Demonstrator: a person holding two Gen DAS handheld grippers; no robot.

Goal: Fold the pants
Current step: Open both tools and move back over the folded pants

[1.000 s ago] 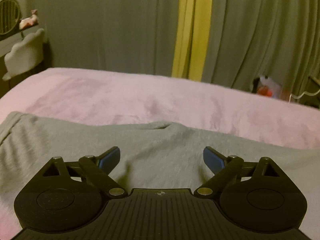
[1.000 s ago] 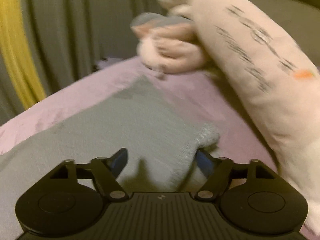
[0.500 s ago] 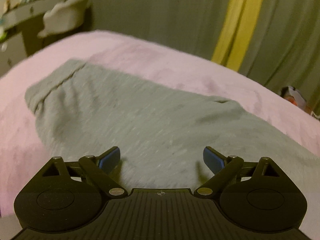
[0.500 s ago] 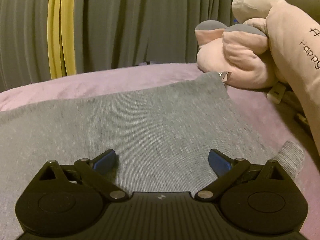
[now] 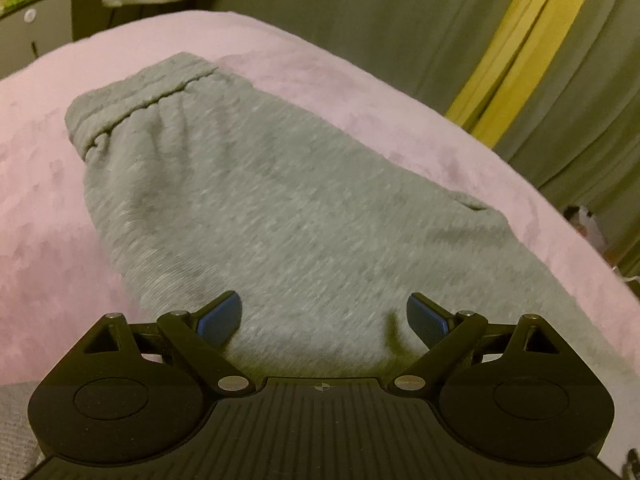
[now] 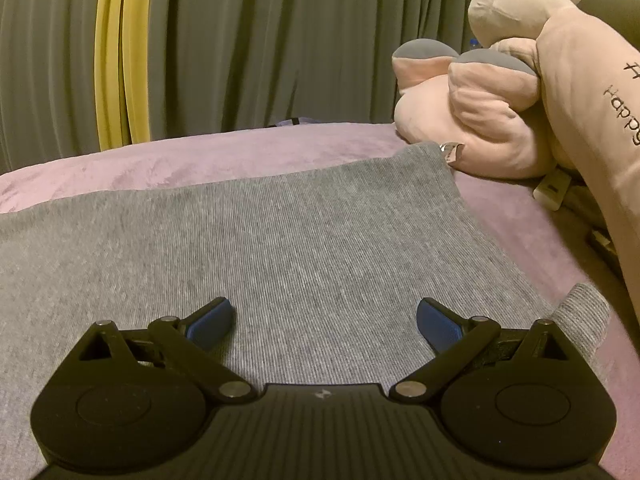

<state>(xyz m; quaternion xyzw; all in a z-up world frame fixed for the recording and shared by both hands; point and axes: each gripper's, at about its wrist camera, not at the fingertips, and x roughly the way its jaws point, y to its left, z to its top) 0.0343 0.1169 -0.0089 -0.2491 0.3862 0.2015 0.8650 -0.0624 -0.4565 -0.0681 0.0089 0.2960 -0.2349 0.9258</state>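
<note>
Grey sweatpants (image 5: 280, 216) lie flat on a pink bed cover (image 5: 60, 200). In the left wrist view the gathered waistband (image 5: 136, 92) is at the far left end. My left gripper (image 5: 323, 316) is open and empty, low over the near edge of the pants. In the right wrist view the leg end of the pants (image 6: 280, 240) spreads ahead, with a ribbed cuff (image 6: 580, 312) poking out at the right. My right gripper (image 6: 325, 322) is open and empty just above the fabric.
A pink plush toy (image 6: 500, 112) lies on the bed just past the far right corner of the pants. Grey-green curtains with a yellow strip (image 6: 120, 52) hang behind the bed. A dresser (image 5: 36, 36) stands at the far left.
The left gripper has swung left, bringing the waistband into view. The right gripper has moved left off the cuff and now sits steady over the leg. Both stay open.
</note>
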